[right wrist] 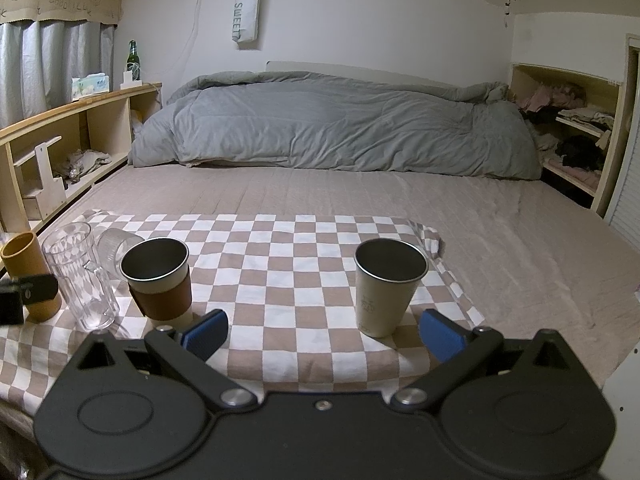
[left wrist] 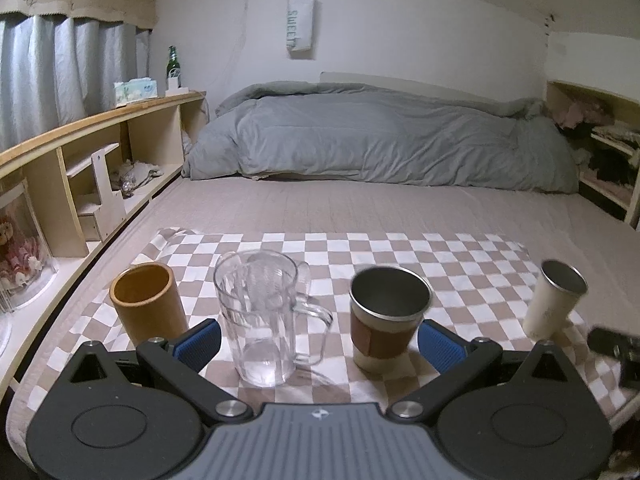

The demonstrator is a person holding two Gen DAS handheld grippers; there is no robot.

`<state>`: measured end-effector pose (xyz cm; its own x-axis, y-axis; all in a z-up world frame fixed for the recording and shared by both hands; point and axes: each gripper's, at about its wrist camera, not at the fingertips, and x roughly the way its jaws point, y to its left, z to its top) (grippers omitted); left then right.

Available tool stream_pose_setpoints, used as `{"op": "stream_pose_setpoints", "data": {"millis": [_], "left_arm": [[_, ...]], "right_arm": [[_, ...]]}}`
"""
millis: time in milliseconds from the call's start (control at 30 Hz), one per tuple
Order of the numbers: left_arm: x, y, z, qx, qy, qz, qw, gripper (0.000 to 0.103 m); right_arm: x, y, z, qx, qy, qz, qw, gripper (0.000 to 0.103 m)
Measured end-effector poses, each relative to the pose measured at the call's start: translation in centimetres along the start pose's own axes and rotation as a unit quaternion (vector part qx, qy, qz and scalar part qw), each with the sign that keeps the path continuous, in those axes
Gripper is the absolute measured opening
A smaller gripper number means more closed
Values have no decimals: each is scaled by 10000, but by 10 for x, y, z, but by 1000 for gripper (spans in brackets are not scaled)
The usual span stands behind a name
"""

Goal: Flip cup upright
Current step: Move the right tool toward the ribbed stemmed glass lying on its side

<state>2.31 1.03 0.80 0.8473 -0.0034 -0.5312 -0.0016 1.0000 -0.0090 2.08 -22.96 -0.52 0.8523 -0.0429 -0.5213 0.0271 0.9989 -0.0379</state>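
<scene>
Right gripper (right wrist: 322,334) stands open at lower centre, holding nothing. Cream cup (right wrist: 387,286) stands upright on checkered cloth (right wrist: 280,264), right of centre. Sleeved cup (right wrist: 160,280), glass pitcher (right wrist: 82,280) and bamboo cup (right wrist: 28,268) stand at left.

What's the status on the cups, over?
Left gripper open, right gripper open, both empty. Four cups upright on checkered cloth; ribbed glass on its side behind clear mug. Mug blocks the approach.

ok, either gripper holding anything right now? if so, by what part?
Nothing held. Left gripper and right gripper both have jaws wide open; the cream cup stands upright, free of the jaws.
</scene>
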Motion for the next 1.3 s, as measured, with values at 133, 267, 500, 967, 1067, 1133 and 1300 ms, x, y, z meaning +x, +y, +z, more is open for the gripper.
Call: {"op": "stream_pose_setpoints", "data": {"millis": [133,267,500,967,1067,1133,1300], "left_arm": [[17,12,17,-97,-45,118,9999,103],[38,26,40,-31,-31,154,9999,103],[86,52,90,-89,200,142,9997,103],[208,87,144,367,1441,209,9887,90],[227,93,143,395,1644,290,9852,88],[235,98,143,427,1750,281,9832,83],[249,110,140,445,2032,257,9778,77]], "right_arm": [[10,3,1,-13,34,113,9999,103],[19,3,4,2,105,179,9998,103],[33,9,6,17,205,391,9990,103],[70,12,11,74,573,638,9963,103],[78,12,14,99,640,702,9954,103],[86,12,18,78,674,805,9944,103],[106,19,48,134,632,1192,9908,103]]}}
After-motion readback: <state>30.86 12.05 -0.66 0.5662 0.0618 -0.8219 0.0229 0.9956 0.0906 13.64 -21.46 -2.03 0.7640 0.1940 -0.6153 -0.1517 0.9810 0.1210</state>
